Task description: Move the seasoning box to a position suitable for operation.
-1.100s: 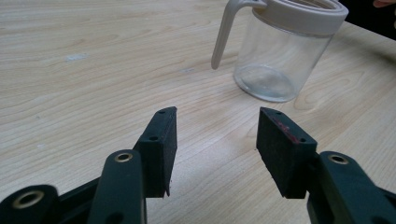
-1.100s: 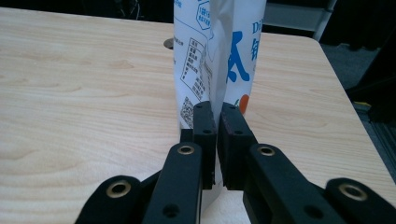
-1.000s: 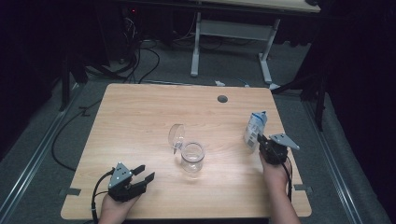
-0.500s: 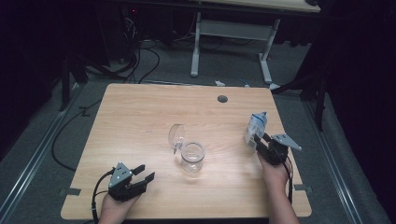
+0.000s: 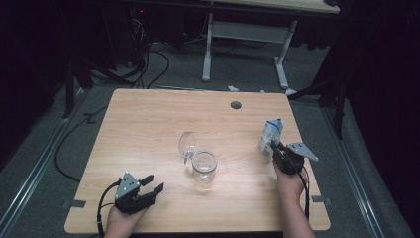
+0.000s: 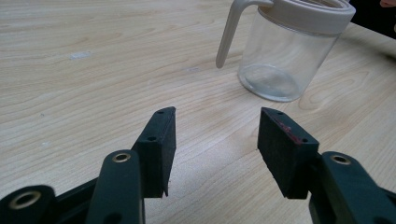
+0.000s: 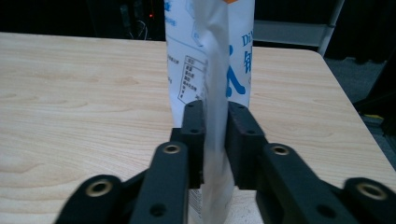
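Right gripper point(image 7: 215, 135) jaws had just been closing, now pinching the white pouch point(image 5: 271, 135) near the tabletop's point(image 5: 148, 129) right edge; left gripper point(image 5: 151, 187) gaped empty.

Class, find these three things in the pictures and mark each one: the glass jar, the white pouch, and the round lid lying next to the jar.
Glass jar point(image 5: 204, 166), high view, on its clear side wall.
White pouch point(image 7: 233, 56), right gripper view, on its printed front face.
Round lid point(image 5: 187, 144), high view, on its clear disc.
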The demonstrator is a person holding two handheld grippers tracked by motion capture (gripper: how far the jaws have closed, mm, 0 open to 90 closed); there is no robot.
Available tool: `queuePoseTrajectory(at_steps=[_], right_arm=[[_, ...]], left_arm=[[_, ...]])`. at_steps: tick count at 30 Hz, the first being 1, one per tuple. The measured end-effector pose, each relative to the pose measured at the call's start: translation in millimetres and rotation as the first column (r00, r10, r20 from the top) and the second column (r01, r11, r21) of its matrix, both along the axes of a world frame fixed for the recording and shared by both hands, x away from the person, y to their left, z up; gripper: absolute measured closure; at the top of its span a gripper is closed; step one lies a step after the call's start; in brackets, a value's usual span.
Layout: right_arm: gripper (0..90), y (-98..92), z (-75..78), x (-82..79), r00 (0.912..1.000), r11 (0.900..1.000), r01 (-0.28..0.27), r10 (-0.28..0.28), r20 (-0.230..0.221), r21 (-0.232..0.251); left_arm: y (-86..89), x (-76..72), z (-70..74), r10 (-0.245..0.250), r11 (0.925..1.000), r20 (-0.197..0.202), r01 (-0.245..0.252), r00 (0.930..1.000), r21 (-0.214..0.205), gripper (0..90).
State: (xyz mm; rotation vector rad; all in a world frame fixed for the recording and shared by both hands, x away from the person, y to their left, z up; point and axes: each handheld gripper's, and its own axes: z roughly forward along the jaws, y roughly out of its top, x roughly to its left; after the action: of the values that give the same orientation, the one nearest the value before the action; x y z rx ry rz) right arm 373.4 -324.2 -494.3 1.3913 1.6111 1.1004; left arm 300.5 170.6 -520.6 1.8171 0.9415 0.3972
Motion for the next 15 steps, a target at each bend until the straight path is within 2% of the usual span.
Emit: queuePoseTrajectory(at_steps=[5,11,15], right_arm=[[86.0,-0.4,0.6,-0.2,1.0000,1.0000,-0.007,0.007,-0.003,-0.006],[88.3,-1.8,0.6,0.0,0.9998,0.9999,-0.016,0.016,-0.007,0.004],[88.6,-0.8,0.6,-0.2,0.9998,0.9998,-0.019,0.019,-0.002,-0.009]], left_arm=[[0.0,0.1,-0.3,0.000,1.0000,0.000,0.000,1.0000,0.001,47.0],[0.2,-0.2,-0.1,0.001,1.0000,0.001,-0.001,1.0000,-0.002,46.9],[0.4,-0.2,-0.2,0.000,1.0000,0.001,0.000,1.0000,-0.005,46.9]])
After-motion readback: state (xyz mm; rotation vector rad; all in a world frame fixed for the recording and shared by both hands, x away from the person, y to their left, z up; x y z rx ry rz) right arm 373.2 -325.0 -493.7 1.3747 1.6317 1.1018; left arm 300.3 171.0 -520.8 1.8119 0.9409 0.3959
